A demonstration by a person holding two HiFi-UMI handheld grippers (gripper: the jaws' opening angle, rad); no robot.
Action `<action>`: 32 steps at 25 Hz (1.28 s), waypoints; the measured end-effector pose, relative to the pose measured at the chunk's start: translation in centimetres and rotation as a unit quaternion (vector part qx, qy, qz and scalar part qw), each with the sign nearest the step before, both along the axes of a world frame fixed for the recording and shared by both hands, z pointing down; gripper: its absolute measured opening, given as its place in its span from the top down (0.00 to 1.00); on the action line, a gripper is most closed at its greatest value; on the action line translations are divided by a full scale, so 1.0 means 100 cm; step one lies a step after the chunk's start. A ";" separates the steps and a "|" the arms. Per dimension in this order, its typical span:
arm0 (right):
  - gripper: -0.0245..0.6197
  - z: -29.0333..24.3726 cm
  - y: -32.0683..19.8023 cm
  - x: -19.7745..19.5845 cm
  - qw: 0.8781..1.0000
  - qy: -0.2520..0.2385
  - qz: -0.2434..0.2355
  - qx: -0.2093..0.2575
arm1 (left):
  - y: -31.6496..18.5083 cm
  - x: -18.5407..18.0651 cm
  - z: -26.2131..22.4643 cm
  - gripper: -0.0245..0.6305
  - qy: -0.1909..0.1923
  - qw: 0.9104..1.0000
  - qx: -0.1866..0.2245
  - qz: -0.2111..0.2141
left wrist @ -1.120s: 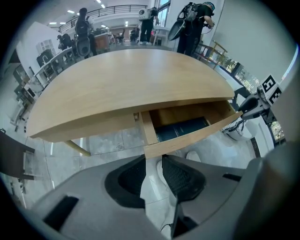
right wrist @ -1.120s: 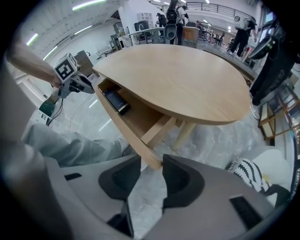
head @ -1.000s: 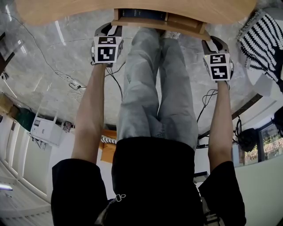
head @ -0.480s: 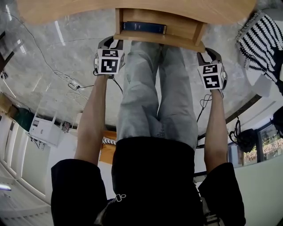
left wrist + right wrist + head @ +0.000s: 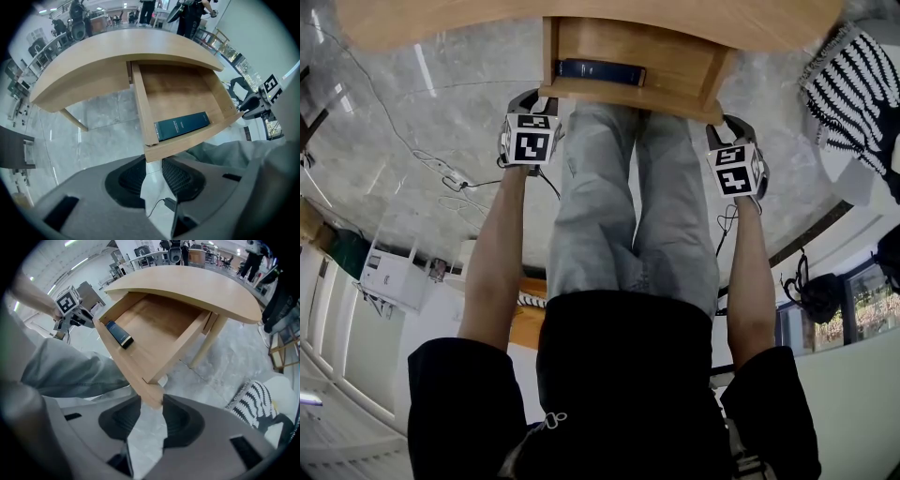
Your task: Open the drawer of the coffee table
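Mostly cut off: coffee tbl; drawer rear under it.

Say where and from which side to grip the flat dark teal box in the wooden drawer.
From straight above, pinch the flat dark teal box across its narrow width at mid-length. It lies flat on the floor of the wooden drawer, close along the front board, so side approaches look blocked.

The drawer has come further out from under the tabletop. The left gripper and right gripper, clamped on its front corners, have drawn back with it towards the person. Just beyond the jaws, the dark box now lies fully uncovered, with bare drawer floor showing past it.
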State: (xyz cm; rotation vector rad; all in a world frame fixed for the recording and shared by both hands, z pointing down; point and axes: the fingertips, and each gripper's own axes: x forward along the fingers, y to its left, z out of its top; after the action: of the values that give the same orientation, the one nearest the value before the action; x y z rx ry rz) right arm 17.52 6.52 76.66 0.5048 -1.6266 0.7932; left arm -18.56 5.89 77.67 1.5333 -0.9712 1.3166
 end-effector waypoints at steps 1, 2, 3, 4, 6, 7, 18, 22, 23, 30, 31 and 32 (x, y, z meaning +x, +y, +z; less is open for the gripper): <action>0.75 0.002 0.001 0.000 1.000 0.001 -0.003 -0.002 | 0.001 0.000 0.002 0.81 0.000 1.000 -0.002 0.002; 0.75 0.004 0.003 0.000 1.000 0.003 -0.006 -0.005 | 0.002 0.000 0.004 0.81 0.000 1.000 -0.005 0.004; 0.75 0.006 0.004 -0.001 1.000 0.004 -0.009 -0.007 | 0.004 0.000 0.006 0.81 0.000 1.000 -0.008 0.007; 0.75 0.008 0.005 -0.001 1.000 0.006 -0.012 -0.009 | 0.005 -0.001 0.008 0.81 -0.001 1.000 -0.010 0.008; 0.75 0.012 0.005 -0.002 1.000 0.010 -0.014 -0.010 | 0.006 -0.001 0.012 0.81 -0.002 1.000 -0.013 0.008; 0.75 0.014 0.005 -0.003 1.000 0.011 -0.015 -0.010 | 0.006 -0.002 0.014 0.81 -0.002 1.000 -0.013 0.008; 0.74 0.035 0.007 -0.005 0.999 0.039 -0.016 -0.015 | 0.009 -0.003 0.034 0.81 -0.009 0.999 -0.036 0.022; 0.74 0.039 0.008 -0.005 0.999 0.044 -0.018 -0.021 | 0.010 -0.004 0.038 0.81 -0.010 0.999 -0.046 0.024; 0.74 0.039 0.008 -0.006 0.999 0.044 -0.017 -0.022 | 0.010 -0.004 0.038 0.81 -0.009 0.999 -0.047 0.023; 0.73 0.037 0.008 -0.004 0.998 0.058 0.005 -0.013 | 0.010 -0.005 0.036 0.81 -0.019 0.999 -0.041 -0.025; 0.73 0.035 0.009 -0.003 0.998 0.061 0.020 -0.013 | 0.010 -0.005 0.035 0.81 -0.024 0.998 -0.041 -0.039; 0.73 0.032 0.009 -0.003 0.997 0.063 0.041 -0.014 | 0.011 -0.005 0.033 0.81 -0.028 0.997 -0.042 -0.055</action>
State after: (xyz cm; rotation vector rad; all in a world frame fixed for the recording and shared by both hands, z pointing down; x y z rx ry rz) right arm 17.21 7.46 79.90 0.5928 -1.4846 0.8291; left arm -19.06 7.01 81.01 1.3675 -1.0080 1.3118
